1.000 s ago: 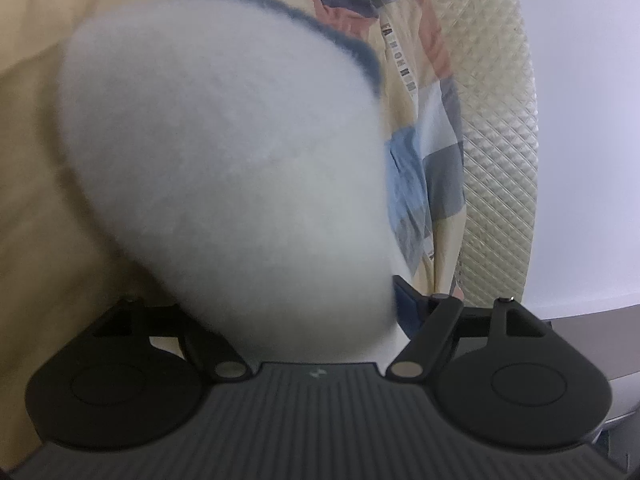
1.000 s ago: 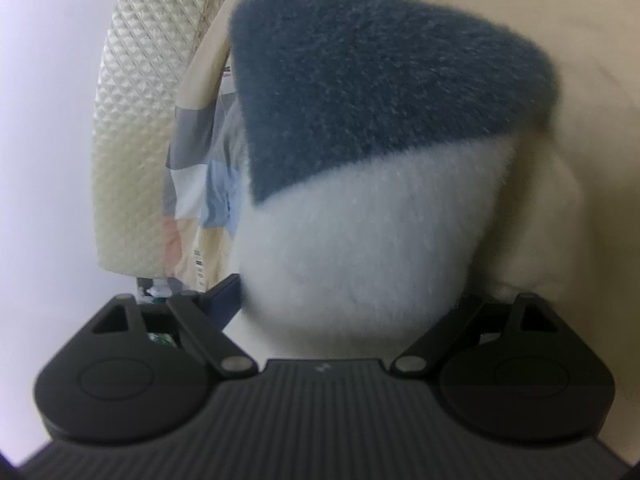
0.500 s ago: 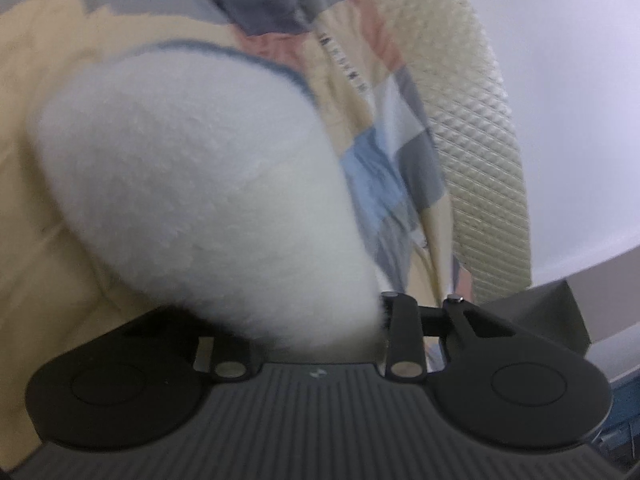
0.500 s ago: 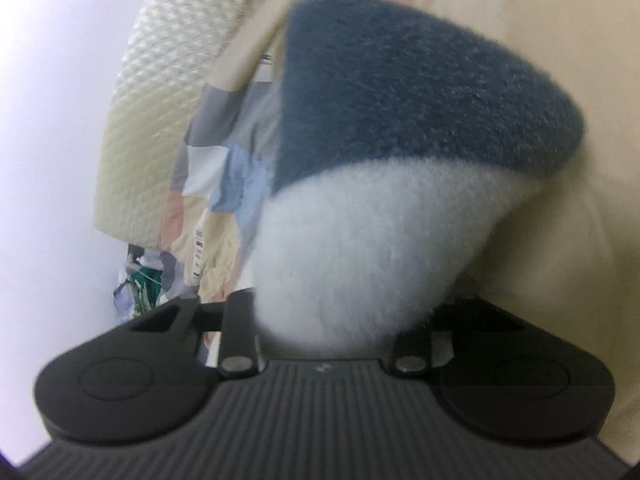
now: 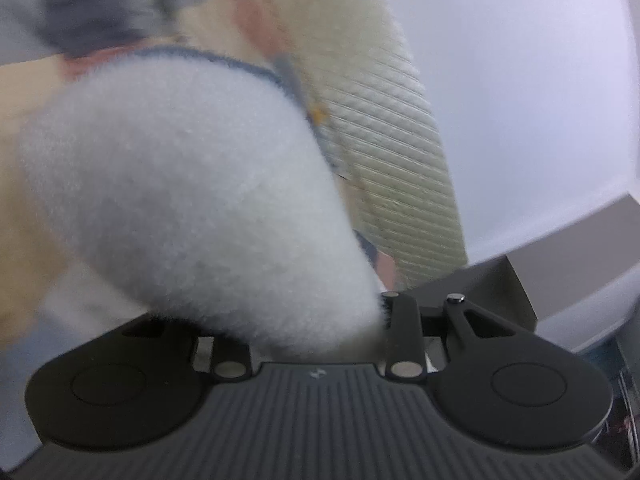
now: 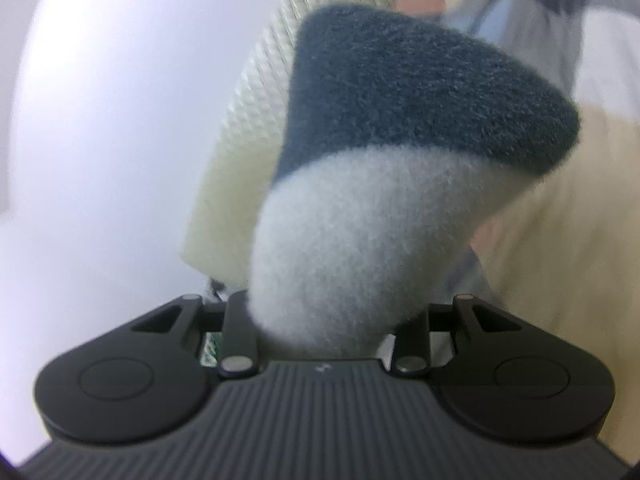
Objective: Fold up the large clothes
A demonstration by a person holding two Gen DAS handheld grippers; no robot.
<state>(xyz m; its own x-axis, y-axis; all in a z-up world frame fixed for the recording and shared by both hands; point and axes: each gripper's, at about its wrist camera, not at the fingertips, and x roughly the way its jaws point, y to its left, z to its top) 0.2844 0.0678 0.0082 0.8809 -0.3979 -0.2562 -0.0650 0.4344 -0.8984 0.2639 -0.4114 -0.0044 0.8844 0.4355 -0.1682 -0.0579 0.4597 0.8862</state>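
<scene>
Fleece garment [image 5: 192, 200], white with a dark blue edge, bunches up from each claw. Left gripper [image 5: 312, 344] and right gripper [image 6: 324, 336] are each clamped narrowly on a fold of it, pads buried in pile. Behind lies what looks like a patchwork quilt [image 6: 500, 12], blurred, beside a cream quilted panel [image 5: 400, 184]. Beyond that edge, bare pale wall [image 5: 520, 80] gives open room.
</scene>
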